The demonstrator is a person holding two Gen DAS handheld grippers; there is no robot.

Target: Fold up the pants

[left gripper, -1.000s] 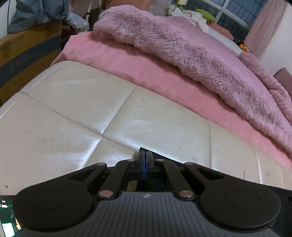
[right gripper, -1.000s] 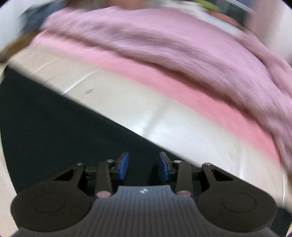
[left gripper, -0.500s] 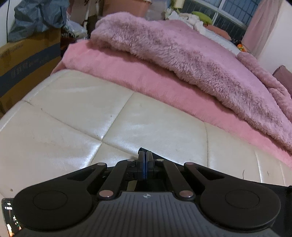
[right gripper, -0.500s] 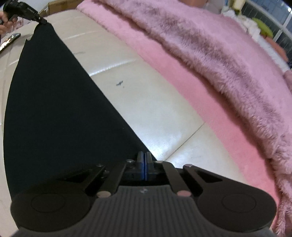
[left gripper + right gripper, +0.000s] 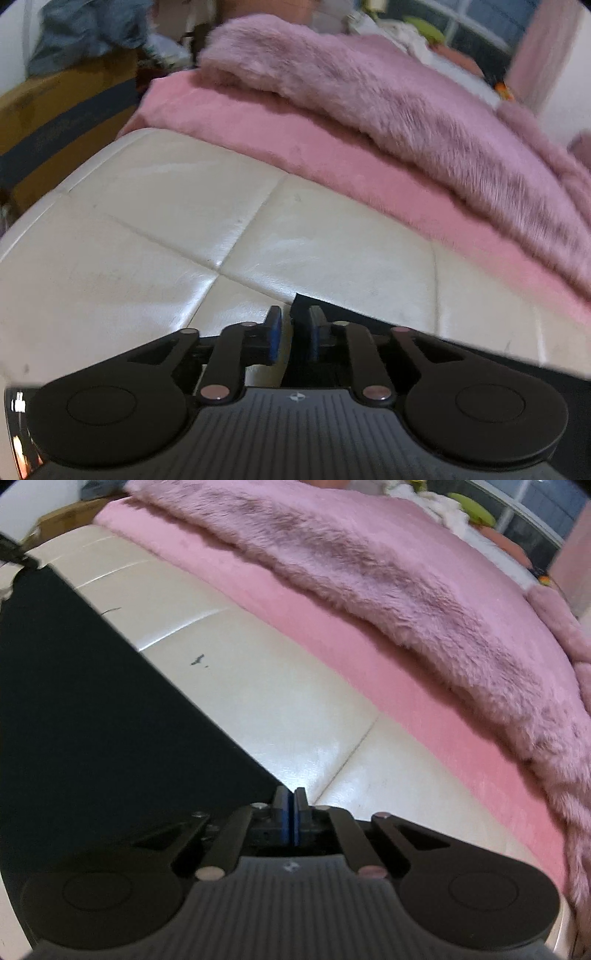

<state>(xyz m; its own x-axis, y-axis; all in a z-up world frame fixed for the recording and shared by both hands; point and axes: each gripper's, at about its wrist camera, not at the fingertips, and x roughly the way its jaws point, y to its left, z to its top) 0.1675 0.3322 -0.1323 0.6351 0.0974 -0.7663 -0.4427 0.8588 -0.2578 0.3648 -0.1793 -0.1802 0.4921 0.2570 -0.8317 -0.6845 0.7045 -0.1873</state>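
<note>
Blue pads on the left gripper [image 5: 293,338] stand a little apart; its jaws have just been opening, and a corner of the black pants [image 5: 461,349] sits in the gap by the right pad, so it looks released or nearly so, though I cannot tell whether that pad still touches the cloth. From that gripper the dark fabric runs off toward four o'clock, along the lower right of the left wrist view.

On the right gripper [image 5: 293,821] the pads are almost together, with only a thin slit between them, clenched at the point of the pants [image 5: 92,709]. Whether cloth is actually pinched there is hidden by the fingers. The jaws have eased very slightly within the last moment. From that gripper the cloth spreads out flat toward ten o'clock, its straight edge running up to the far corner.

Beyond both lies the cream cushioned surface [image 5: 258,686], and at twelve to two o'clock a pink fleece sheet [image 5: 369,657] under a furry pink blanket [image 5: 406,572].

My judgement: the pants lie smooth with corners set down, so one fold seems just laid and further folds remain.
</note>
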